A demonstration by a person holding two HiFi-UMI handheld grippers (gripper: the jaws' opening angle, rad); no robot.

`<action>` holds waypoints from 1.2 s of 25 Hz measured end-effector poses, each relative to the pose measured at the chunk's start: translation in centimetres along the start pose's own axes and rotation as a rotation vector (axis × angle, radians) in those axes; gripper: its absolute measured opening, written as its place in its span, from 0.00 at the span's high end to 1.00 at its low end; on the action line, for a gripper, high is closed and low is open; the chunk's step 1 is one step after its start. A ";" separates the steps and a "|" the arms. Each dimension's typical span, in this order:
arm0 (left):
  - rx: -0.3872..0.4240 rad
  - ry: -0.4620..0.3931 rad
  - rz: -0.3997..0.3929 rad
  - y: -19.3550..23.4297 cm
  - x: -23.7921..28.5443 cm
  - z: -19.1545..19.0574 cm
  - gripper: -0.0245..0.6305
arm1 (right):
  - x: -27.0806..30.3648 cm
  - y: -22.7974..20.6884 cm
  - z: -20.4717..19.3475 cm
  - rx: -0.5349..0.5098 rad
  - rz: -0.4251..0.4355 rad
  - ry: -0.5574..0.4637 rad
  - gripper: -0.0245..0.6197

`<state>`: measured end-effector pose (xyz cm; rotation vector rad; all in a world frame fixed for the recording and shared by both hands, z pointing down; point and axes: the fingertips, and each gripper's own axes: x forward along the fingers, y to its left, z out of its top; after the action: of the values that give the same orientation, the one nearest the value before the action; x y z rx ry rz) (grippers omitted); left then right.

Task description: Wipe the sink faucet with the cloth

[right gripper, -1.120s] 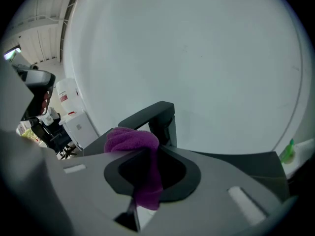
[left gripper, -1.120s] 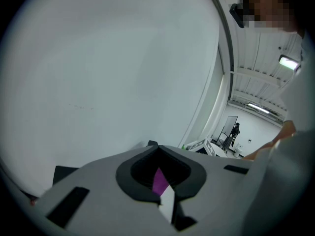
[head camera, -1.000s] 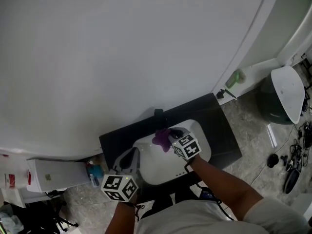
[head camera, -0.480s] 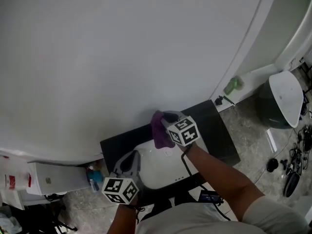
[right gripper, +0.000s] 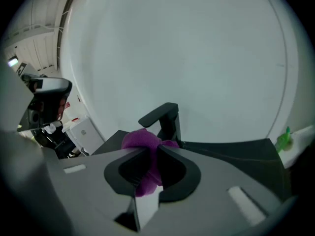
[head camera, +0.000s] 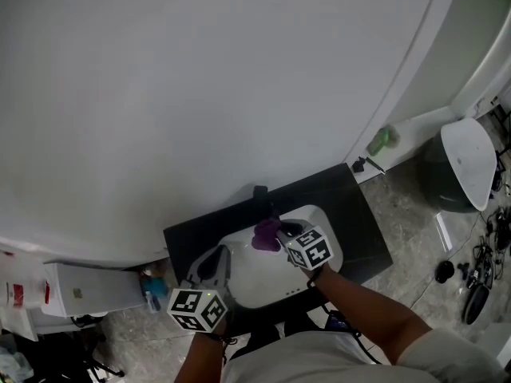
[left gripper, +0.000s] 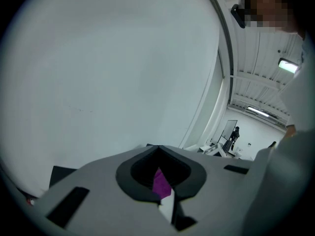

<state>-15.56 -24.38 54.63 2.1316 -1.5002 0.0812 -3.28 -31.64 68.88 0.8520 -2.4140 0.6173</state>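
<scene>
A white wall (head camera: 200, 78) backs a black countertop (head camera: 363, 214) that holds a white sink (head camera: 247, 278). The left gripper (head camera: 214, 255), jaws nearly together on nothing, hangs at the basin's left. The nearer right gripper (head camera: 281, 231) pinches the purple cloth (head camera: 265, 234) just before the black faucet (right gripper: 165, 117), which stands wallward.

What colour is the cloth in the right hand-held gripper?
Purple. The crumpled purple cloth shows best in the right gripper view.

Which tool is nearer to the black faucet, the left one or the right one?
Right. The right tool, shut on the purple cloth, is just in front of the faucet. The left tool is at the left edge of the sink, farther away.
</scene>
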 end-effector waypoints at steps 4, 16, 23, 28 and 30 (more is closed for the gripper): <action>0.025 -0.008 -0.028 -1.5 0.0 1.0 0.96 | -4.7 1.7 0.9 -0.009 0.022 -0.087 0.89; 0.141 -0.150 -0.087 -7.8 -6.0 9.3 0.96 | -21.6 8.2 18.7 -0.129 0.061 -0.486 0.89; 0.178 -0.198 -0.040 -8.0 -7.9 11.6 0.96 | -24.3 9.5 21.3 -0.162 0.051 -0.553 0.89; 0.180 -0.216 -0.029 -7.9 -8.1 12.4 0.96 | -23.9 10.3 21.2 -0.171 0.064 -0.546 0.89; 0.178 -0.215 -0.024 -7.7 -7.9 12.7 0.96 | -23.5 10.6 21.1 -0.170 0.070 -0.538 0.89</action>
<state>-14.83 -21.38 38.04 2.3619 -1.6414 -0.0251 -0.88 -25.72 36.22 0.9563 -2.9337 0.2137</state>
